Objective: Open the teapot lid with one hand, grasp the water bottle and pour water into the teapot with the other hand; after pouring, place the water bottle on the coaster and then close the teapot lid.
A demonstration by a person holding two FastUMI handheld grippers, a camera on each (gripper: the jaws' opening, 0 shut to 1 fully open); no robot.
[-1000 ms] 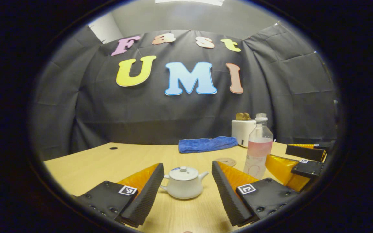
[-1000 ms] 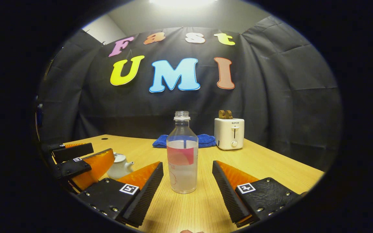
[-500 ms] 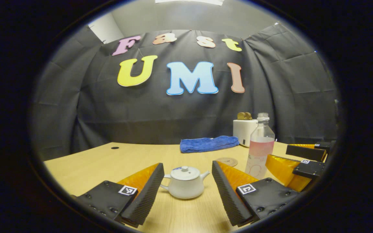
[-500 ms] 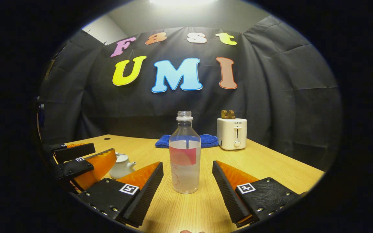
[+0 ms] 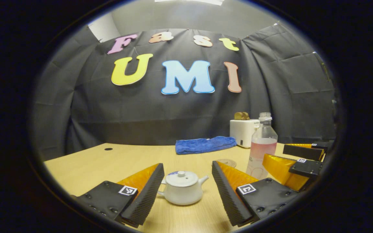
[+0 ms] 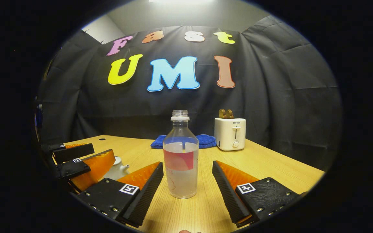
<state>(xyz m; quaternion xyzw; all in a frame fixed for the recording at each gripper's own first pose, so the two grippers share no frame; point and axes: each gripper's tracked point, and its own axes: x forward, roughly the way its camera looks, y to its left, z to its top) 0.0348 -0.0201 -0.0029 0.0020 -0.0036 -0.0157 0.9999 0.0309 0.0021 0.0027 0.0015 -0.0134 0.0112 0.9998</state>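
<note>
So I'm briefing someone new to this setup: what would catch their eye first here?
Probably the clear water bottle, uncapped and partly full, standing upright between the open right gripper. Next, the white teapot, lid on, sitting between the open left gripper. Behind them, a blue cloth and white toaster sit by the wall.

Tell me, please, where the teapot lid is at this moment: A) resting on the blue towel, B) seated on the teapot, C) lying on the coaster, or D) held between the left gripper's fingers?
B: the lid sits on the white teapot, which stands between the open fingers of the left gripper with gaps on both sides.
</note>
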